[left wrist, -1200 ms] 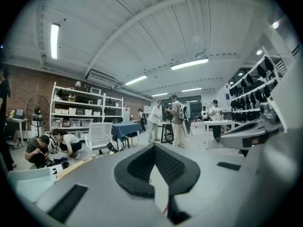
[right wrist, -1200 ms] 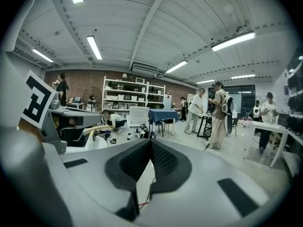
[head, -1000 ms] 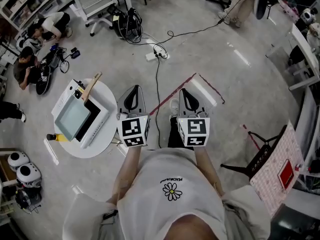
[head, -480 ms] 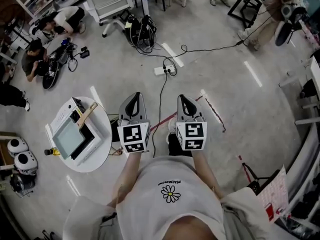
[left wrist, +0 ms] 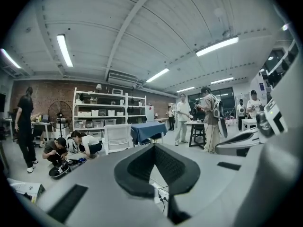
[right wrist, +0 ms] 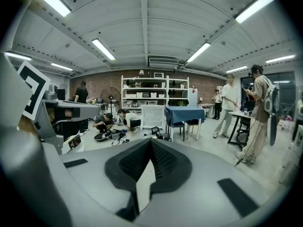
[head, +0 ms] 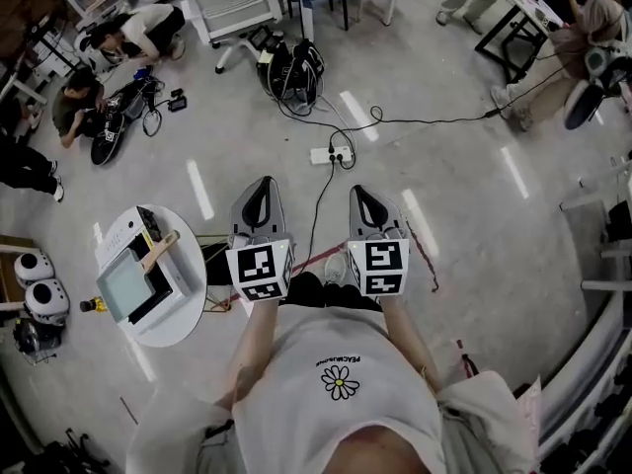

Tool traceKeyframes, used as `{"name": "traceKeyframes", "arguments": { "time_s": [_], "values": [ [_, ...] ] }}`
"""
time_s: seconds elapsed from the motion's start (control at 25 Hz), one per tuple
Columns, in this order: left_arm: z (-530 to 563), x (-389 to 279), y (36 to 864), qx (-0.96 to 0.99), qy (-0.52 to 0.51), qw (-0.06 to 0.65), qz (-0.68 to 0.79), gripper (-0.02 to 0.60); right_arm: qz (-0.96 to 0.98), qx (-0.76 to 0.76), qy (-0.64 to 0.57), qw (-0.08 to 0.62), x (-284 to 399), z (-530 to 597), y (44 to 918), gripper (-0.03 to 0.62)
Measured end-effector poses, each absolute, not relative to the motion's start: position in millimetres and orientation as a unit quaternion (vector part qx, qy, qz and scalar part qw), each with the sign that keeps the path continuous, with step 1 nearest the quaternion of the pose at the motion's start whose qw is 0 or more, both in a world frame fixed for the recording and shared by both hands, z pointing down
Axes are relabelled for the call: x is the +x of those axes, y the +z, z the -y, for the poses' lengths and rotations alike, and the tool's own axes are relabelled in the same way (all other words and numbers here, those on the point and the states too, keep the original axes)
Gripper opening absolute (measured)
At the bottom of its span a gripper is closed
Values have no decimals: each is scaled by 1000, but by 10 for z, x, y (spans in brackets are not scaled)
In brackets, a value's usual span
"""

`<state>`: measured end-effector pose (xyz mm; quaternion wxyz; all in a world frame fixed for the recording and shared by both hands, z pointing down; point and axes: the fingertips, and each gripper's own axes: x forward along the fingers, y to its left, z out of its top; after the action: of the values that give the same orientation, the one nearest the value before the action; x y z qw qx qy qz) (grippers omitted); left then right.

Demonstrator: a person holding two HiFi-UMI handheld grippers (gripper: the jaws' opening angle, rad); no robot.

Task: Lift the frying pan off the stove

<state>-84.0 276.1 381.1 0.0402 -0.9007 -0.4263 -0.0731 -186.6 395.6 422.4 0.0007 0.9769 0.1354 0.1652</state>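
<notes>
A square grey frying pan (head: 126, 286) with a wooden handle (head: 160, 251) sits on a white stove (head: 173, 286), which stands on a small round white table (head: 183, 332) at the left of the head view. My left gripper (head: 259, 192) and right gripper (head: 361, 198) are held side by side in the air in front of the person, well right of the table. Both are shut with nothing in them. In the left gripper view the left gripper (left wrist: 155, 146) points level across the room, and so does the right gripper (right wrist: 150, 143) in the right gripper view. Neither gripper view shows the pan.
A yellow bottle (head: 91, 306) stands at the table's left edge. A power strip (head: 329, 154) and cables run over the floor ahead. People crouch on the floor (head: 84, 107) at the far left. A white chair (head: 235, 3) and a blue-covered table (left wrist: 147, 129) stand further off.
The head view has shifted: the table with the pan now lies lower and further left, and looks smaller. Both grippers keep their place side by side, still shut.
</notes>
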Motion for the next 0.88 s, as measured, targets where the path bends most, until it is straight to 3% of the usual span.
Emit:
{"name": "traceKeyframes", "arguments": {
  "time_s": [0.4,0.88],
  "values": [
    [-2459,-553,3894,-933,-93,37,344,-2,-55,982,179,15,-1452,-3835,4299,3],
    [-1588,0,4212,-980,-106,0,170,-2,148,970,175,77,-244,-3011,4499,3]
  ]
}}
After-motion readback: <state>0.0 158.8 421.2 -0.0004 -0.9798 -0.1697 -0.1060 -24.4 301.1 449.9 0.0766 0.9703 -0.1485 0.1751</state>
